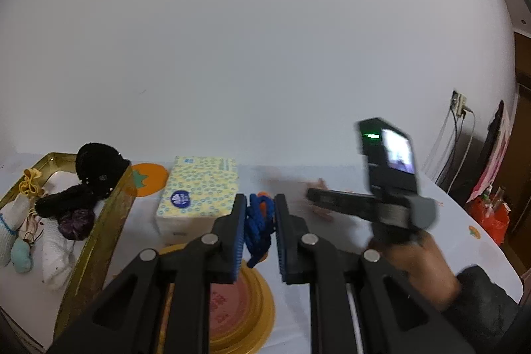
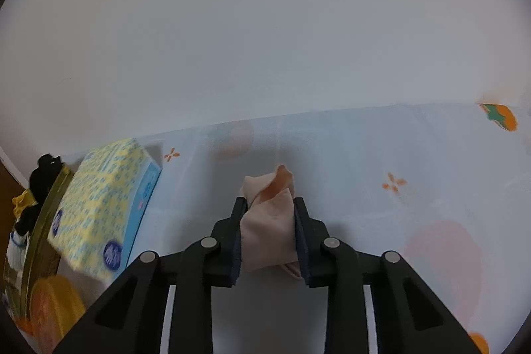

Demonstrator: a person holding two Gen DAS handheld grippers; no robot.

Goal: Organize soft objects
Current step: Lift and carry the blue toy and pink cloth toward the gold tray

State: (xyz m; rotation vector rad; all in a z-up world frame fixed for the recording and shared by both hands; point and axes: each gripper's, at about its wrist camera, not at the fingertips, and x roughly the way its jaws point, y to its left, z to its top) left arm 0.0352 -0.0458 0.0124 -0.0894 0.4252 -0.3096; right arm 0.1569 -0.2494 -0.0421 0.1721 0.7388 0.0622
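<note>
The left wrist view looks forward along its tongs [image 1: 259, 221], tilted slightly down, close over the table [image 1: 332, 254], facing the white wall [image 1: 265, 38]; the right wrist view tilts down more steeply, nearer the tablecloth; both share the yellow tissue pack [image 1: 199, 191] [image 2: 103, 204] and the gold tin's [image 1: 99, 241] [image 2: 39, 228] rim.

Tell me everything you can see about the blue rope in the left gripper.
The blue rope is a braided cord, bundled into a loose knot of loops. It looks soft and synthetic. The left gripper is shut on it, fingers pressing both sides, holding it above the table. One loop hangs below. Something orange shows just behind its top.
</note>
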